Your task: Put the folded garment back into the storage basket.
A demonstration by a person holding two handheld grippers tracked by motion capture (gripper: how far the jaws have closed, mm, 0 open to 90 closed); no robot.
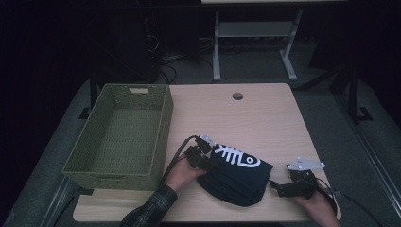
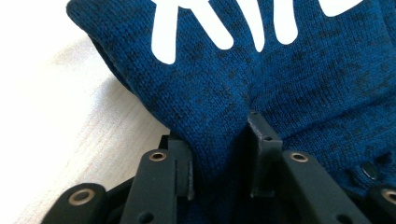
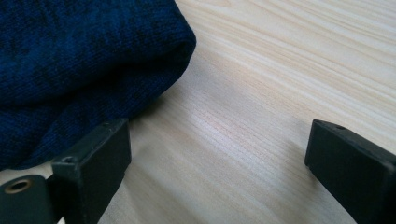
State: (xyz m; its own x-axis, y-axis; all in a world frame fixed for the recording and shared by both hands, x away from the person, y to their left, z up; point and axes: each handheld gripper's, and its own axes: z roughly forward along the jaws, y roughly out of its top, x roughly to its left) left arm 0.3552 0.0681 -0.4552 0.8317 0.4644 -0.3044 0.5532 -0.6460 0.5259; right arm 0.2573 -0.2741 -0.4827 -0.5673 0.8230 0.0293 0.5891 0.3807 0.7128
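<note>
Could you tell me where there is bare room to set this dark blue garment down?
Free: the green basket interior, and the table between basket and right edge, beyond the garment. Crowded: the near edge, garment between left gripper and right gripper.

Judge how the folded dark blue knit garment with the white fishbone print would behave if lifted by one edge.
The blue knit garment would probably sag and unfold: it lies in soft rounded folds. Its fabric bunches between the left gripper jaws, so it likely gives rather than resists. The coarse knit suggests it won't slip easily.
</note>
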